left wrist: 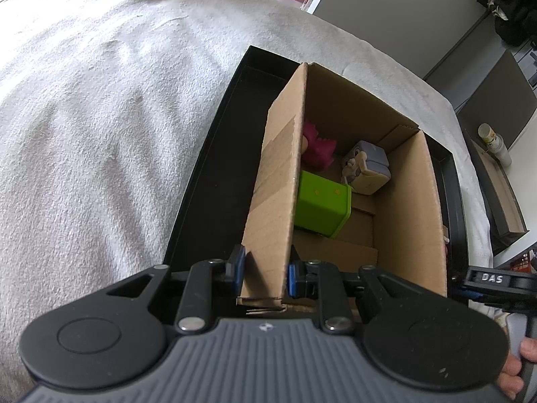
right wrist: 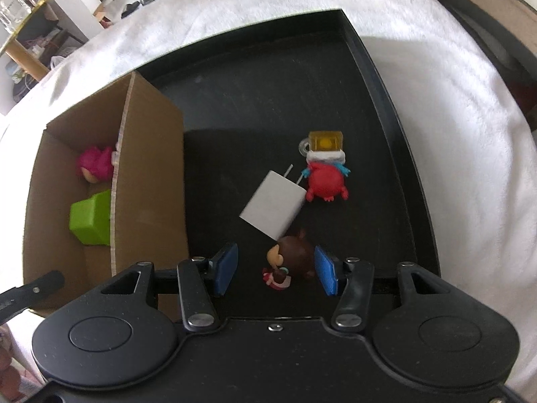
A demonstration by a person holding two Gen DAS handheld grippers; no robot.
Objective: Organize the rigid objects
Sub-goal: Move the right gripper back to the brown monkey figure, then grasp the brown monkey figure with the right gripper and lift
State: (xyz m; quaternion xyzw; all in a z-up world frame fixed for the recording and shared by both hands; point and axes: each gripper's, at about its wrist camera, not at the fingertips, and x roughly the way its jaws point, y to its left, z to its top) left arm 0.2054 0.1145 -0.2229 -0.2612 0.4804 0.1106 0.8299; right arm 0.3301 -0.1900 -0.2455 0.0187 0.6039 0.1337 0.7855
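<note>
The cardboard box (left wrist: 278, 181) wall is pinched by the left gripper (left wrist: 265, 270). A brown-haired figurine (right wrist: 292, 257) on the black tray (right wrist: 396, 127), at six o'clock, is straddled, untouched, by the half-open right gripper (right wrist: 275, 267); off-centre closing could topple it.

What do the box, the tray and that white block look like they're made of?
Box: corrugated cardboard, matte brown; fluted edge shows. Tray: black and smooth, probably plastic or coated metal, faint sheen. White block: likely hard plastic, matte, with prongs like a charger.
</note>
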